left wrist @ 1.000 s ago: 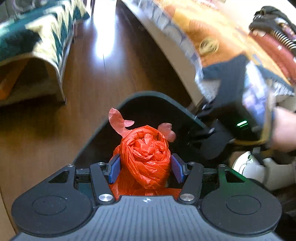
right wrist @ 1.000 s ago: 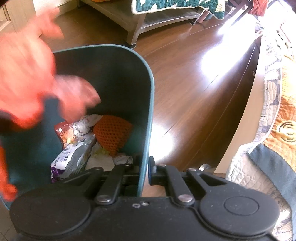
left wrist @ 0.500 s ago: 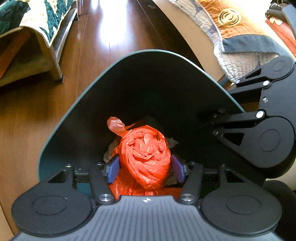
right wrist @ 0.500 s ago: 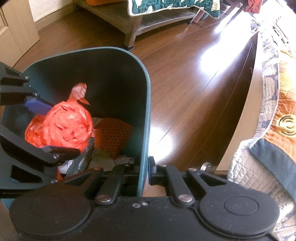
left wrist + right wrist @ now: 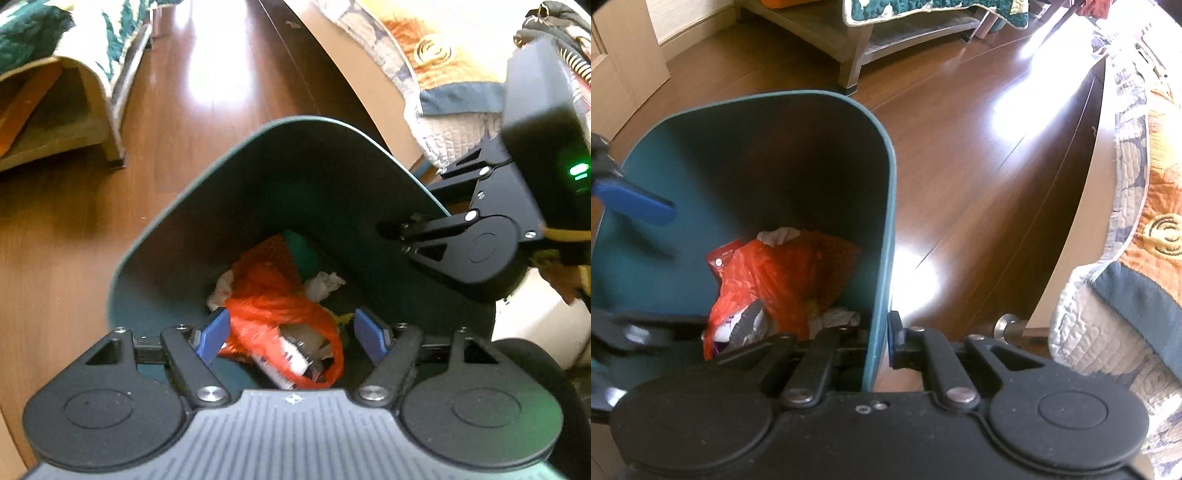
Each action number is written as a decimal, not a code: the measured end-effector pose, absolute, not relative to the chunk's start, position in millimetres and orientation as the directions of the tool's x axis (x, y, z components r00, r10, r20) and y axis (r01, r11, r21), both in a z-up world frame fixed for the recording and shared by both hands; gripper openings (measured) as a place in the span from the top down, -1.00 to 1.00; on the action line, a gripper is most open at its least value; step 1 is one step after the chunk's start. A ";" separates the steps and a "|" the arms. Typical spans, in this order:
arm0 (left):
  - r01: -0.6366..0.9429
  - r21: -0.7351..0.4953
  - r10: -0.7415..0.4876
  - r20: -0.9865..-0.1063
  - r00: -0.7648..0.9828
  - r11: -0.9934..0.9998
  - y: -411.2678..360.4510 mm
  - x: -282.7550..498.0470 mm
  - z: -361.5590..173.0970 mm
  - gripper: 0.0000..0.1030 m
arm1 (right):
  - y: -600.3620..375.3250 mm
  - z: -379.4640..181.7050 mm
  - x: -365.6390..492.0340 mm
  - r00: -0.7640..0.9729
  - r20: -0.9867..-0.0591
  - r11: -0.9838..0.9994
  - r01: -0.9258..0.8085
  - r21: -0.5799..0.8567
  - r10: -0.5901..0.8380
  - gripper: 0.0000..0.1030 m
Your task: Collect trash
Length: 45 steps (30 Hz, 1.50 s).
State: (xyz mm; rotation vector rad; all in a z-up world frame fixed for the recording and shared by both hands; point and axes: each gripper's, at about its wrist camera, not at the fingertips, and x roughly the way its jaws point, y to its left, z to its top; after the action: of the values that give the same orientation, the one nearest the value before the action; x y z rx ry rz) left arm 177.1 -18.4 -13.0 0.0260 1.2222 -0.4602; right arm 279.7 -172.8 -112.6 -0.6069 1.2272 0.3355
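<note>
Fingers (image 5: pixel 215 338) of the left gripper (image 5: pixel 291 338) stand spread wide and empty above the teal trash bin (image 5: pixel 155 236), while the right gripper (image 5: pixel 877 341) is clamped on the bin's rim, one finger inside the wall and one outside. The orange plastic bag (image 5: pixel 768 280) lies loose in the bin on top of wrappers and crumpled paper (image 5: pixel 325 284). That piece of trash looks collected; whether more waits elsewhere in the room cannot be told from the wood floor (image 5: pixel 960 155) in view.
</note>
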 end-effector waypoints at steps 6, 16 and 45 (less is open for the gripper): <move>0.310 -0.233 -0.329 -0.894 0.306 0.922 39.2 165.7 19.8 -0.43 | -171.3 -126.5 284.2 0.271 -0.954 0.762 -0.589 -0.270 -0.128 0.65; 0.077 -0.147 -0.165 -0.921 0.352 0.986 133.4 167.4 5.1 -0.53 | -200.5 -148.4 295.0 0.171 -0.983 0.871 -0.470 -0.146 -0.073 0.35; -0.333 0.033 0.013 -0.998 -0.064 0.942 171.4 215.4 -273.2 -0.52 | -116.8 -108.6 337.4 0.381 -0.924 0.820 -0.520 -0.241 -0.030 0.91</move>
State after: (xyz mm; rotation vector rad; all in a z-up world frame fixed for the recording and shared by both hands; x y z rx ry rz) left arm 215.4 171.4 -273.2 -0.2508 1.6157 0.2880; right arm 337.4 -116.8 -108.6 -0.5539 1.1508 0.3337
